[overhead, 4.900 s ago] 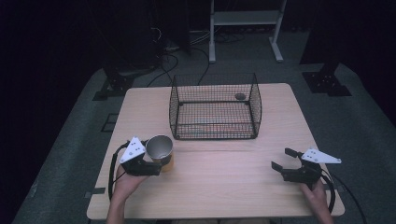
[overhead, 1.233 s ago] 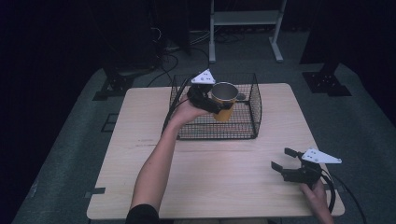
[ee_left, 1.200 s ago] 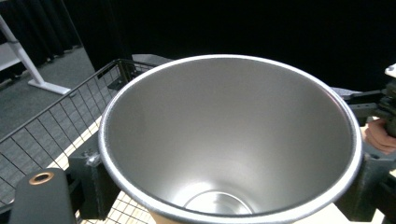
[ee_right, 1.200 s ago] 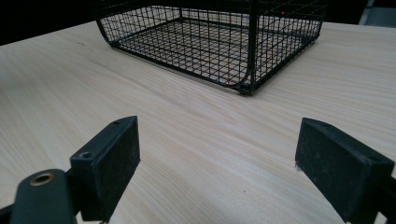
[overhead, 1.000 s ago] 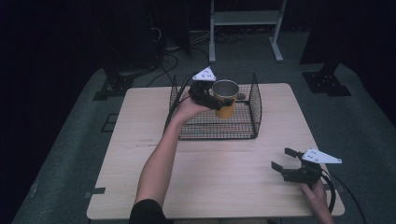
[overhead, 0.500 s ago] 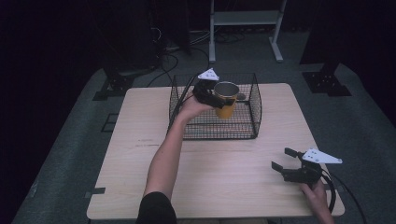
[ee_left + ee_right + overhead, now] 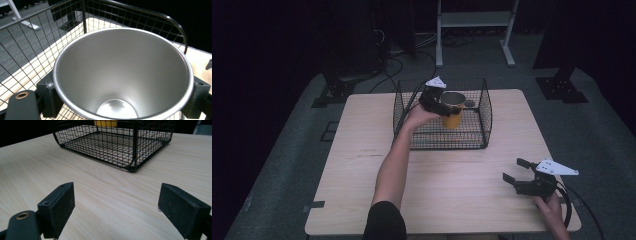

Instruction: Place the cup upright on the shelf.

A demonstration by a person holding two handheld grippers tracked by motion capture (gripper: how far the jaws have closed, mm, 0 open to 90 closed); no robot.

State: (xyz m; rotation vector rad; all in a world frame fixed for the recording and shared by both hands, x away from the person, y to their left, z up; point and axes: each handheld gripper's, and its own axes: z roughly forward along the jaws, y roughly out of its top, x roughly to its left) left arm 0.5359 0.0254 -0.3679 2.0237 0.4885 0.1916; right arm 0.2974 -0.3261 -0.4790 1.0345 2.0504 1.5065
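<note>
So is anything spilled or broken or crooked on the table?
Nothing stands out. The left gripper holds the yellow cup upright inside the wire basket, and the cup looks empty. The right gripper rests open on the table.

No text, label, brand or number can be read anywhere. The cup (image 7: 122, 75) and the wire basket (image 7: 484, 117) bear none.

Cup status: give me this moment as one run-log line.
left gripper: shut on cup, held over basket | right gripper: open, idle on table
</note>
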